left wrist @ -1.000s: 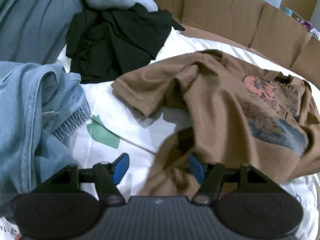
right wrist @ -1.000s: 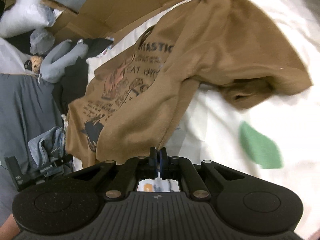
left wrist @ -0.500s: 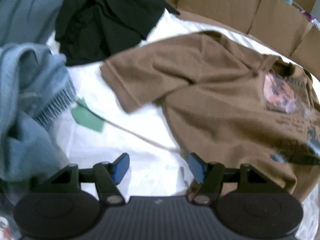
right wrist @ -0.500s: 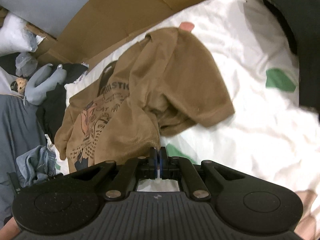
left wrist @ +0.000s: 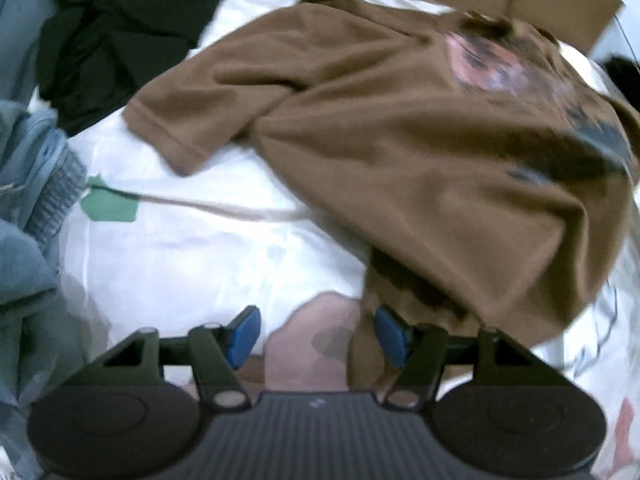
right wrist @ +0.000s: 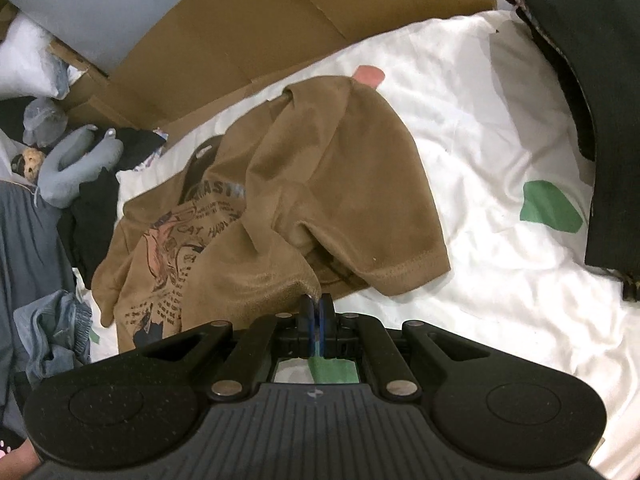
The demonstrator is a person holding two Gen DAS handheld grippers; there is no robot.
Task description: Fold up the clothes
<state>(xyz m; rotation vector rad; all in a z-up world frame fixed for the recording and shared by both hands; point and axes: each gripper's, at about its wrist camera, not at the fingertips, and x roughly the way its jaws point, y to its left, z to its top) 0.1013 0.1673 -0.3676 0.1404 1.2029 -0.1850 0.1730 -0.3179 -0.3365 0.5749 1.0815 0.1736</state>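
A brown printed T-shirt (left wrist: 420, 152) lies crumpled on the white sheet (left wrist: 192, 264), one short sleeve (left wrist: 180, 120) spread toward the left. My left gripper (left wrist: 316, 332) points down over the shirt's near edge. Its jaws are closing, and a hanging strip of brown cloth sits just inside the right blue pad (left wrist: 390, 336) while the left pad stays clear of it. In the right wrist view my right gripper (right wrist: 316, 308) is shut on the hem of the same T-shirt (right wrist: 320, 184), which bunches up from its pads.
A black garment (left wrist: 120, 36) and blue denim jeans (left wrist: 36, 184) lie heaped at the left. Cardboard walls (right wrist: 280, 20) border the sheet's far side. Another dark garment (right wrist: 592, 80) covers the right edge. A grey plush toy (right wrist: 76, 160) sits beyond the bed.
The left gripper has sunk closer to the shirt's near edge, and cloth now hangs beside its right pad. The right gripper carried the hem sideways, and the shirt has bunched up with its sleeve on the sheet.
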